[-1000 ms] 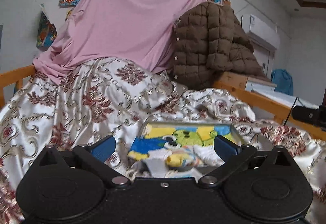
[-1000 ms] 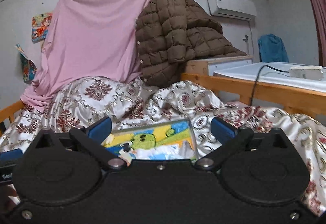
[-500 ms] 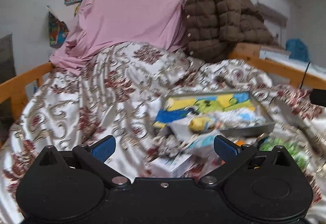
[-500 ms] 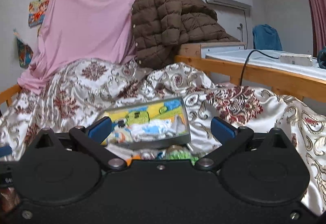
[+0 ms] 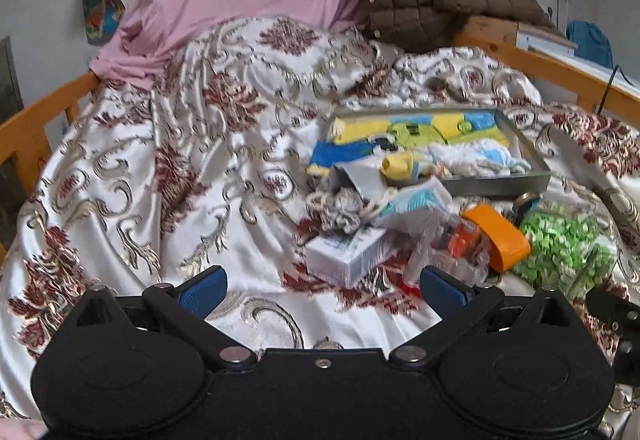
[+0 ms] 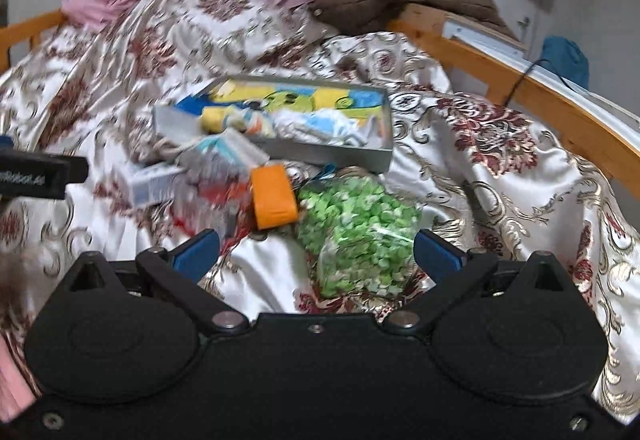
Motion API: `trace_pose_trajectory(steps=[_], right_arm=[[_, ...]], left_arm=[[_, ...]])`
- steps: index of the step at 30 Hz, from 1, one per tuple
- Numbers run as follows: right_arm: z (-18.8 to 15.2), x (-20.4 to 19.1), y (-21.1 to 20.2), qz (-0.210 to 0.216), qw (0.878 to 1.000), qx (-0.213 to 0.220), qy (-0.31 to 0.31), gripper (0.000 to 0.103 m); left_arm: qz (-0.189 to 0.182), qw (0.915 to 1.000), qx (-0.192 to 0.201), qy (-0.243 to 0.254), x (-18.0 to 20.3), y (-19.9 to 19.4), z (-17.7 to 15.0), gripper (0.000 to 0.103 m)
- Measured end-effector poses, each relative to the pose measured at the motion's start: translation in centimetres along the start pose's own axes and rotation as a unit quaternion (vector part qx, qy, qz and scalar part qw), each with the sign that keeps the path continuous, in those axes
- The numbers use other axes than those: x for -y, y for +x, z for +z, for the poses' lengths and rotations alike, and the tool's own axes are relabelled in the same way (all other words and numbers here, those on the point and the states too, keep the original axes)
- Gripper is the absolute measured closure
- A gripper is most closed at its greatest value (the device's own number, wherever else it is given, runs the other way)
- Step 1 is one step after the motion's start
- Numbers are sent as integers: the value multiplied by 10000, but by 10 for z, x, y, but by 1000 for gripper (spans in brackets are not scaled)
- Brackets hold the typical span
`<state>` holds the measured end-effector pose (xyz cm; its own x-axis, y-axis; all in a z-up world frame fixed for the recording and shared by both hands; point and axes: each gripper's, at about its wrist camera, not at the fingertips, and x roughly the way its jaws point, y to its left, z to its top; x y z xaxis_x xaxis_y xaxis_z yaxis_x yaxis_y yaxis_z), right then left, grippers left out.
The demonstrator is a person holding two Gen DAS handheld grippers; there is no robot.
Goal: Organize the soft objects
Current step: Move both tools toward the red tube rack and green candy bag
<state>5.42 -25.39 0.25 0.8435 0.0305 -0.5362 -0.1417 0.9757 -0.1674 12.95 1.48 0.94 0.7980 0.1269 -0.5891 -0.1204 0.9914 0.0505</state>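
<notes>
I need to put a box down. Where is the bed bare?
Bare bedspread lies left of the white box and rope bundle. Right of the green bag is also free. Crowded between the tray and both claws.

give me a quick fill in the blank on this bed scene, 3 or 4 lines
1. The clear bag lying between the right gripper's jaws is full of small ____ pieces.
2. The left gripper's jaws are ____, holding nothing.
3. The block beside the bag is ____ in colour.
4. The grey tray rests on a patterned ____.

Missing words: green; open; orange; bedspread
</notes>
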Motion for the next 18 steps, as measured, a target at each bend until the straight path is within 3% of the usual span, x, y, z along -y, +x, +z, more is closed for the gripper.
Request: trace_pose_trajectory(steps=[7,12,18], right_arm=[[0,-14,12,477,9966,-417,-534,1],[0,-21,27,454,9899,-254,-1319,1],[-6,-39,44,270,9556,140,-2931,1]], left_arm=[[-414,9961,-678,395,14,25,-2,1],[-795,9910,-918,568,20,40,0,1],[-1099,9883,-728,769,22,56,13,1]])
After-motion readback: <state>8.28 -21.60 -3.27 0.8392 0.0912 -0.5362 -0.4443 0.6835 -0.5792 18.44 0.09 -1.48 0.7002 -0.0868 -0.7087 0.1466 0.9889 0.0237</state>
